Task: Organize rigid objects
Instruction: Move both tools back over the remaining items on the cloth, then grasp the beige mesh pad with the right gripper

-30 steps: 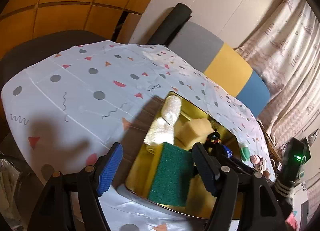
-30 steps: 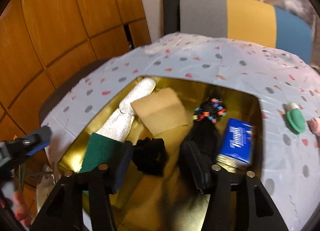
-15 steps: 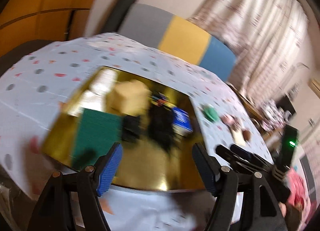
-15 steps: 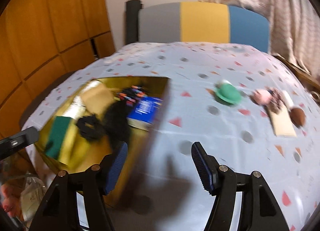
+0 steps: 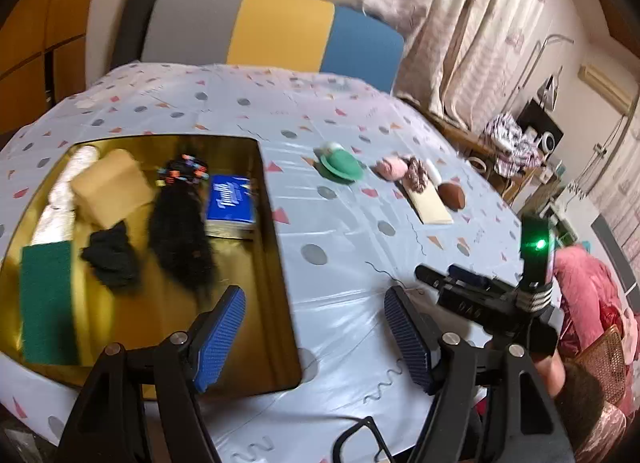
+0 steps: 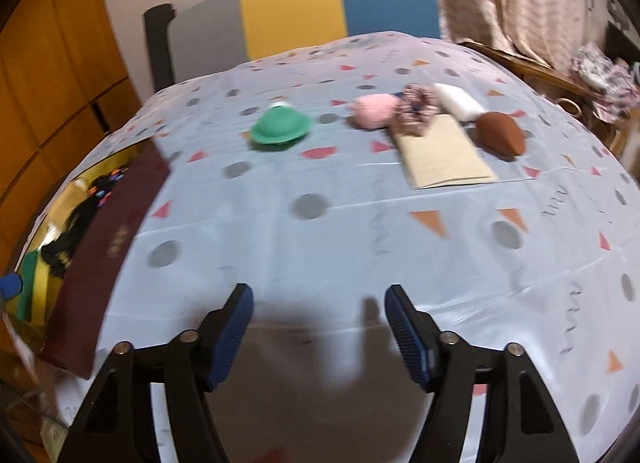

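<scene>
1. Left wrist view shows the left gripper point(image 5: 314, 337) with its jaws wide apart and nothing between them.
2. A second ago those jaws hung right over the gold tray point(image 5: 256, 343). Now the tray's near corner sits under the left jaw, and bare tablecloth point(image 5: 344, 263) lies under the right jaw.
3. Inside the tray, ahead and to the left of the jaws, lie a green scrub pad point(image 5: 46, 299), a tan sponge point(image 5: 110, 187), a black furry thing point(image 5: 180, 231), a small black cloth point(image 5: 114, 259) and a blue packet point(image 5: 231, 199).
4. The right gripper point(image 6: 319, 323) has jaws that are opening, and nothing is between them. Only tablecloth and a dark shadow lie under them.
5. A second ago the right jaws were down in the tray near the black cloth. Now the tray is far off to their left.
6. Far ahead of the right jaws, well apart from them, sit a green hat point(image 6: 280, 127), a pink ball point(image 6: 376, 111), a frilly hair tie point(image 6: 418, 109), a white block point(image 6: 458, 103), a brown egg shape point(image 6: 500, 131) and a tan card point(image 6: 444, 155).
7. I think one drop in the tray is done, and both hands now swing toward the loose things to fetch the next one.
8. The green hat looks nearest, a little left of the right jaws.
</scene>
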